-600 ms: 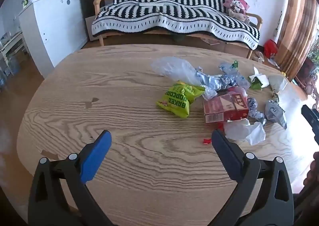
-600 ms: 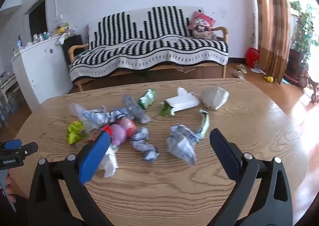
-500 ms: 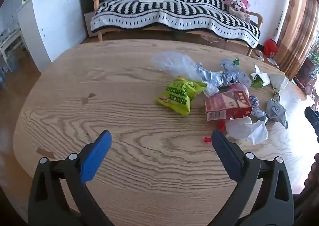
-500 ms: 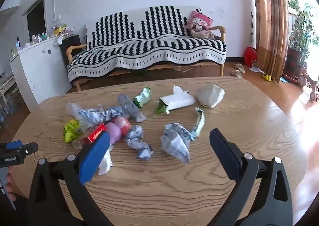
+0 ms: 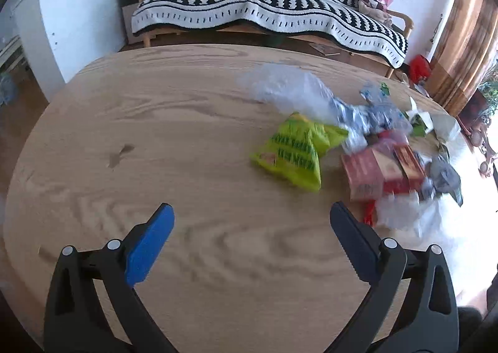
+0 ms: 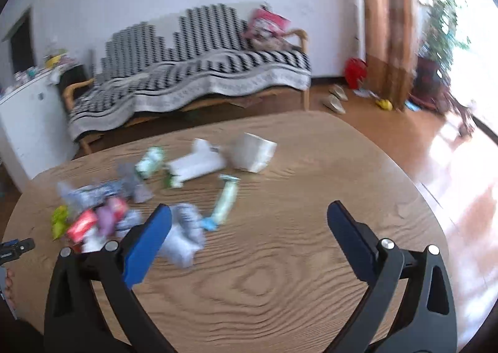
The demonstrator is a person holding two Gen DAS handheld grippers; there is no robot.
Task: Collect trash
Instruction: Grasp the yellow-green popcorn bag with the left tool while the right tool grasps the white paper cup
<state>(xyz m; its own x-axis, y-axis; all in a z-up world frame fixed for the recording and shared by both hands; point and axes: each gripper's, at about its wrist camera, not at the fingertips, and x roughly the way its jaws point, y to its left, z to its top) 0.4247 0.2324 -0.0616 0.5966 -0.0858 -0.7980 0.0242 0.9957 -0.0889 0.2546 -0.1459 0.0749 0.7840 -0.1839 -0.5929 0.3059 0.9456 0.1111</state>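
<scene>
The table [image 5: 186, 141] is pale wood with bold grain and a smooth, faintly shiny finish. A yellow-green snack bag [image 5: 295, 150] is glossy plastic film; the clear bag [image 5: 286, 88] behind it is thin crinkled plastic. The red box [image 5: 376, 169] looks like matt cardboard. The sofa throw [image 6: 193, 72] is knitted cloth. Each tool has matt black plastic arms and blue pads [image 5: 149, 247].

White walls, wood floor [image 6: 367, 122]. Sofa [image 5: 264, 10] w/ black-white striped throw behind oval wood tabletop [image 5: 186, 135]. White cabinet [image 5: 71, 19] left, brown curtains [image 6: 386, 26] right; strong sunlight.
</scene>
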